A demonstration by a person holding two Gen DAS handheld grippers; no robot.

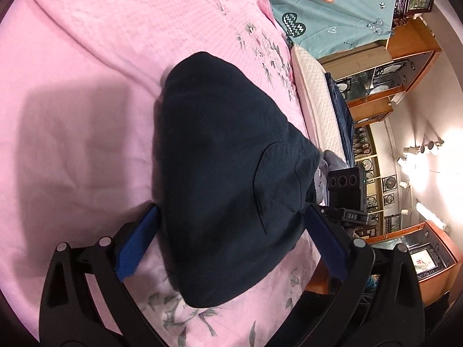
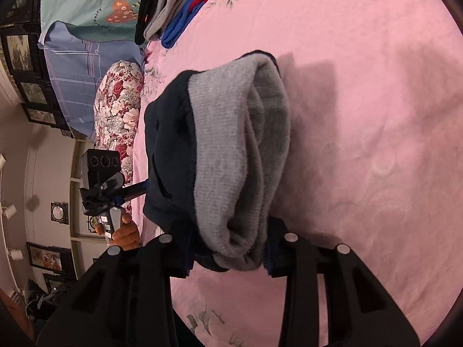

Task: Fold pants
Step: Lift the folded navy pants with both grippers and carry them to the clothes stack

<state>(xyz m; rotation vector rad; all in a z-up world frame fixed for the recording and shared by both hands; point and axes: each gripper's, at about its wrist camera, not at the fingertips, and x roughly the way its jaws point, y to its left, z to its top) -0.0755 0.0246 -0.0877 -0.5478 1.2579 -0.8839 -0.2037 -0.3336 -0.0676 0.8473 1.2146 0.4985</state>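
Observation:
The dark navy pants (image 1: pixel 228 179) with a grey fleece lining hang bunched above the pink bedspread (image 1: pixel 72 115). In the left wrist view my left gripper (image 1: pixel 231 231) has its blue pads (image 1: pixel 136 245) on either side of the thick bundle and grips it. In the right wrist view the pants (image 2: pixel 173 150) show their grey lining (image 2: pixel 231 159); my right gripper (image 2: pixel 228 254) is closed on the bundle's lower end. The left gripper (image 2: pixel 101 190) and the hand holding it show at the left there. The right gripper shows past the pants in the left wrist view (image 1: pixel 344 185).
A pile of grey, blue and red clothes (image 2: pixel 176 5) lies at the far end of the bed. A floral pillow (image 2: pixel 118 110) and a blue pillow (image 2: pixel 75 66) lie at the bed's side. Wooden display cabinets (image 1: pixel 385 81) stand beyond the mattress edge (image 1: pixel 318 101).

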